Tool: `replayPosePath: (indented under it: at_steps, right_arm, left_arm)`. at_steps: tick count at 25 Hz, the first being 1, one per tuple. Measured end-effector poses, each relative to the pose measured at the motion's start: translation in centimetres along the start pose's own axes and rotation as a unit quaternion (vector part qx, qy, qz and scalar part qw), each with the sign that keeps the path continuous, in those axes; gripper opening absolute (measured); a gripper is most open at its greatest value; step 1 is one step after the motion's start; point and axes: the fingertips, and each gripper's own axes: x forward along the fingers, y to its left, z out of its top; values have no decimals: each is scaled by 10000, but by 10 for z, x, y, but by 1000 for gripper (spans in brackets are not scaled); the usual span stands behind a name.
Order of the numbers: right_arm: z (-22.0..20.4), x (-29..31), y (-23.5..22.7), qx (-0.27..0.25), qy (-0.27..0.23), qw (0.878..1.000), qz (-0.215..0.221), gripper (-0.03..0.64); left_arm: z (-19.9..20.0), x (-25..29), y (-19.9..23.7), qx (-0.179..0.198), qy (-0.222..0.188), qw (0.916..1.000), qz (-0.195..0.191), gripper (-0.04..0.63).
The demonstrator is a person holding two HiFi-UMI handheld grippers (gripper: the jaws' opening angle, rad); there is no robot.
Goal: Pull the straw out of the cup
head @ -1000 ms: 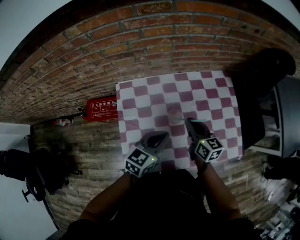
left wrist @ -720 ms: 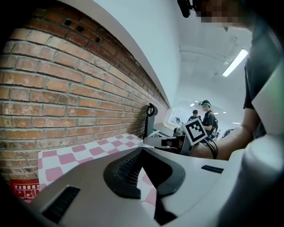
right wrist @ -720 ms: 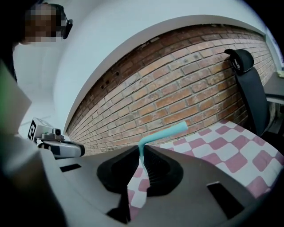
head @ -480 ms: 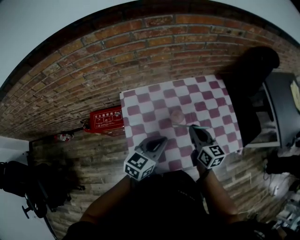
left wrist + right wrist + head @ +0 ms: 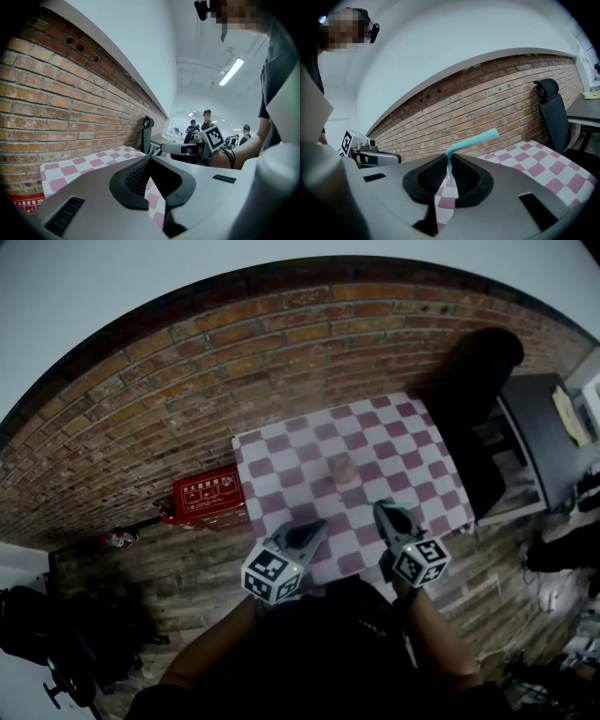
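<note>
The right gripper (image 5: 450, 160) has its jaws clamped on a teal straw (image 5: 472, 139). The straw's lower length runs down between the jaws, and its bent top (angled off to the right in that gripper's view) sticks out above them. The straw is out of the cup (image 5: 343, 468), which stands apart near the middle of the pink-and-white checkered surface (image 5: 403, 432). The left gripper (image 5: 149, 160) hovers over the near edge, jaws together on nothing.
</note>
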Motion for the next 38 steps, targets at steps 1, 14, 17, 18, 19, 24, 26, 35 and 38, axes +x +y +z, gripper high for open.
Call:
replayPosePath:
  at_steps: [1, 14, 17, 18, 19, 24, 26, 35, 38]
  right_arm:
    - [0, -6, 4, -48, 14, 10000, 10, 43]
    - [7, -83, 8, -47, -21, 9963, 856, 42]
    - [0, -109, -6, -248, 194, 9950, 945, 43]
    - [-3, -117, -11, -274, 239, 9942, 1013, 42]
    - [-8, -125, -15, -257, 279, 9933, 1096, 43]
    - [-28, -160, -25, -72, 500, 9891, 1380, 43]
    - [-34, -167, -24, -24, 587, 9872, 1483, 42]
    - [-44, -184, -1, -167, 634, 9839, 1663, 42]
    - [-43, -186, 12, -253, 520, 9853, 1610, 41]
  left_arm:
    - [-1, -1, -3, -36, -25, 10000, -33, 8]
    - [7, 18, -73, -25, -183, 9994, 309, 8]
    - [0, 26, -97, -73, -149, 9988, 467, 8]
    - [-4, 29, -105, -90, -122, 9985, 522, 8]
    - [-9, 32, -113, -129, -93, 9982, 578, 8]
    - [-34, 35, -149, -237, 61, 9960, 863, 8]
    - [-39, 31, -157, -270, 86, 9947, 992, 8]
    - [-57, -6, -168, -356, 32, 9918, 1227, 8]
    - [-57, -20, -169, -334, -3, 9928, 1147, 8]
